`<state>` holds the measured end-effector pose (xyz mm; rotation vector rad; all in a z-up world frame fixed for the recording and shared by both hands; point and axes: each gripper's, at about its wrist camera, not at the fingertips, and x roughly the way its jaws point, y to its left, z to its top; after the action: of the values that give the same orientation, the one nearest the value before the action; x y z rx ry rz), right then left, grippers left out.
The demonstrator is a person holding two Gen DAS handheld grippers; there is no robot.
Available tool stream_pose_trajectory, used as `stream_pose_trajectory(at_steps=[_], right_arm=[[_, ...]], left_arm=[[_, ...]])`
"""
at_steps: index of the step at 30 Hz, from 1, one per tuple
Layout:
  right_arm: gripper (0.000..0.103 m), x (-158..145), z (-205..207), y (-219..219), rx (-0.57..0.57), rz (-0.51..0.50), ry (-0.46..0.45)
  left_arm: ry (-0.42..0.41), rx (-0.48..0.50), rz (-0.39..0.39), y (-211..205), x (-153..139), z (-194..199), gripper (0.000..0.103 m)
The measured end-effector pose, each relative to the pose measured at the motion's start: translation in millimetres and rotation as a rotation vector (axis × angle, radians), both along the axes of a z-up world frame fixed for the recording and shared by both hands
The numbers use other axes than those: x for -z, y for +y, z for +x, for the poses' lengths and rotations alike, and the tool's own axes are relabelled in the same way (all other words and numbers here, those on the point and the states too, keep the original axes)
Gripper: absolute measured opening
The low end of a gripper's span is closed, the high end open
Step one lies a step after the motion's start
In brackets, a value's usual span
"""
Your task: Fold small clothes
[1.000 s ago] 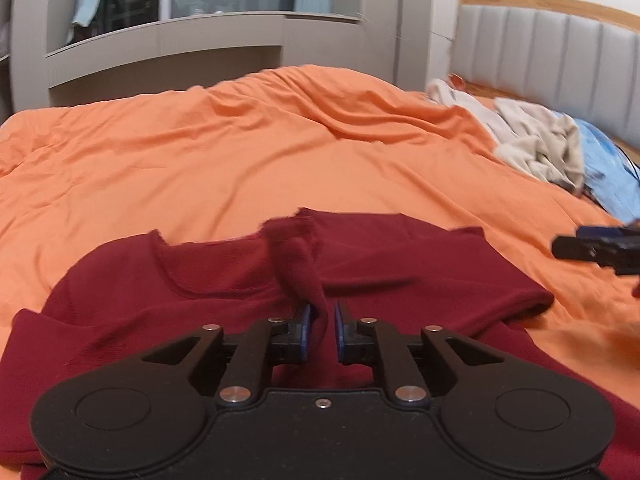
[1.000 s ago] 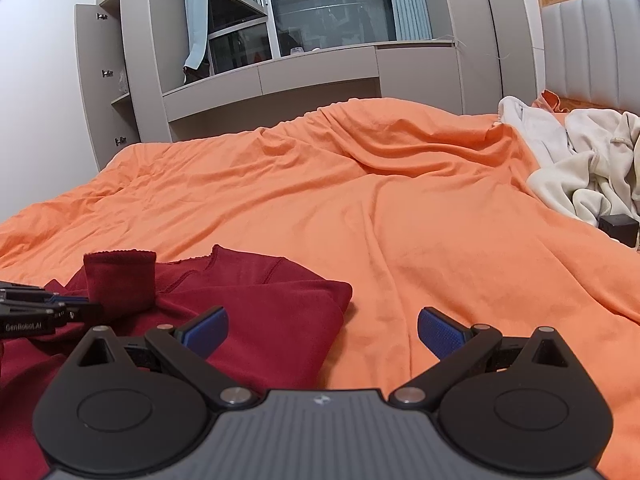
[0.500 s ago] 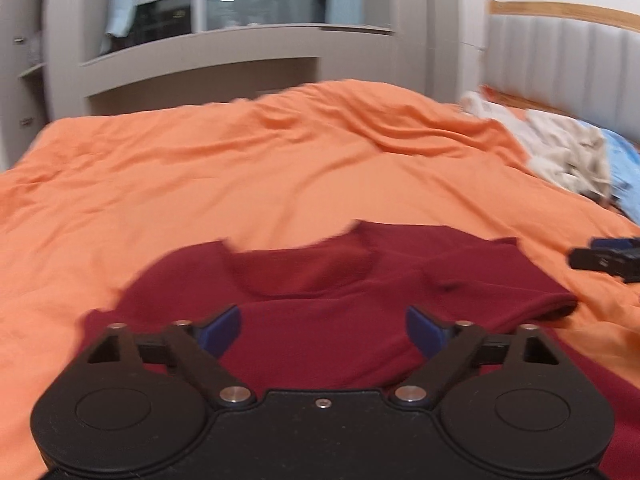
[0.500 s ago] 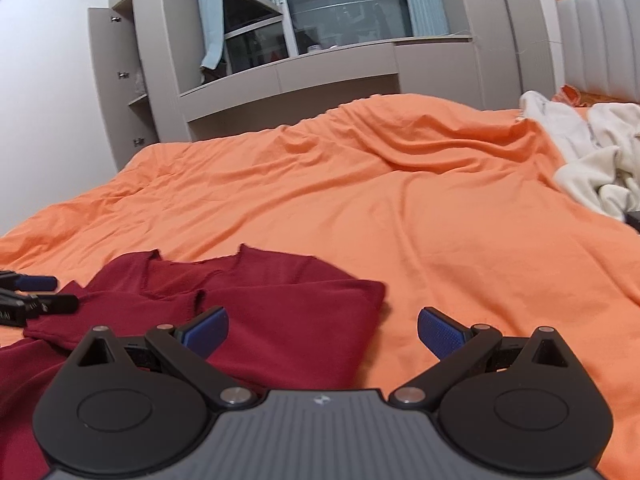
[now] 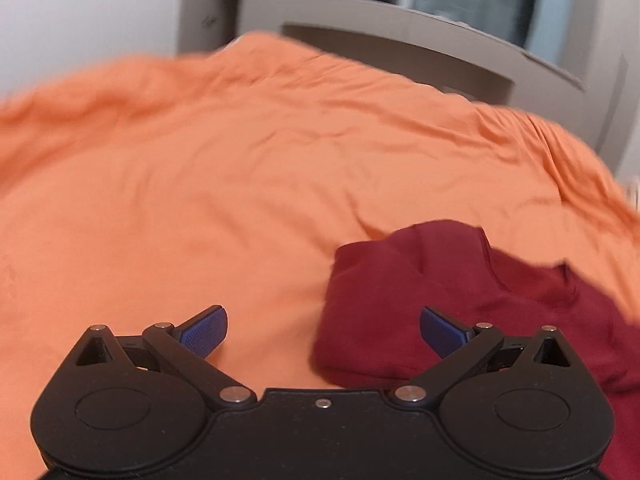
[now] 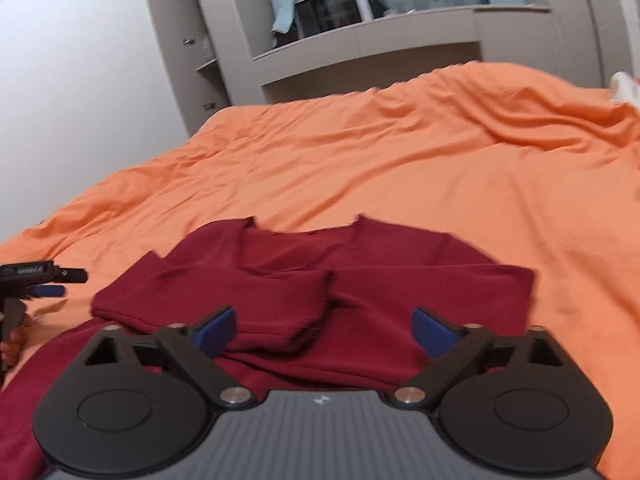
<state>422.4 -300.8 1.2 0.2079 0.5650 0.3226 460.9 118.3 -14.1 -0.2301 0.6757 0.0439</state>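
Observation:
A dark red long-sleeved top (image 6: 400,280) lies on the orange bedspread (image 6: 440,160), both sleeves folded in across its chest. My right gripper (image 6: 323,318) hovers over its near part. Its jaws are closing, still wide apart, and the pads are not pressing on the cloth below them. In the left wrist view the top (image 5: 400,288) sits at the lower right. My left gripper (image 5: 323,320) is over its left edge, jaws opening wide and holding nothing. The left gripper (image 6: 40,276) also shows at the far left of the right wrist view, beside the top.
The orange bedspread (image 5: 200,180) stretches wrinkled to the far side. A grey cabinet and shelf unit (image 6: 360,48) with a window stands behind the bed. A bit of white clothing (image 6: 624,84) lies at the far right edge.
My left gripper has let go of the red sleeve, opened wide and swung left off the top. The sleeve now lies folded across the chest. My right gripper moved left over the top.

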Motion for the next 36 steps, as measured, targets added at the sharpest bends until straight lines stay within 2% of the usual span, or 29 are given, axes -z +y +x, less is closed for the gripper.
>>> stream_pose_trajectory(at_steps=[2, 4, 9, 12, 14, 15, 17, 18, 20, 22, 28, 31, 33, 36], right_arm=[[0.084, 3, 7, 13, -0.028, -0.024, 0.009], [0.077, 7, 13, 25, -0.047, -0.052, 0.023], [0.069, 14, 30, 38, -0.093, -0.02, 0.065], [0.059, 20, 42, 38, -0.087, 0.026, 0.095], [0.047, 25, 47, 38, -0.076, 0.05, 0.118], [0.043, 28, 49, 37, -0.073, 0.056, 0.127], [0.029, 32, 51, 37, -0.066, 0.06, 0.142], [0.026, 34, 51, 37, -0.062, 0.06, 0.144], [0.019, 36, 50, 38, -0.059, 0.054, 0.146], [0.016, 36, 50, 40, -0.062, 0.042, 0.143], [0.015, 34, 47, 51, -0.095, -0.016, 0.122], [0.014, 36, 47, 59, -0.106, -0.065, 0.118], [0.014, 37, 46, 62, -0.11, -0.082, 0.115], [0.014, 38, 45, 62, -0.111, -0.084, 0.112]], left_arm=[[0.018, -0.007, -0.111, 15, 5, 5, 0.102], [0.039, -0.014, -0.164, 23, 10, 12, 0.102], [0.082, 0.003, -0.205, 23, 24, 31, 0.102], [0.097, 0.028, -0.229, 23, 30, 38, 0.094], [0.11, 0.045, -0.255, 22, 33, 41, 0.081], [0.118, 0.055, -0.274, 22, 36, 43, 0.078], [0.129, 0.075, -0.304, 21, 39, 47, 0.062], [0.136, 0.084, -0.318, 20, 41, 49, 0.055], [0.142, 0.071, -0.323, 19, 43, 51, 0.026], [0.117, 0.058, -0.308, 17, 40, 48, 0.009], [0.006, 0.005, -0.154, -1, 18, 32, 0.007], [0.056, -0.007, -0.095, -6, 21, 34, 0.007], [0.095, -0.015, -0.098, -3, 29, 38, 0.008], [0.1, -0.026, -0.123, 4, 29, 41, 0.021]])
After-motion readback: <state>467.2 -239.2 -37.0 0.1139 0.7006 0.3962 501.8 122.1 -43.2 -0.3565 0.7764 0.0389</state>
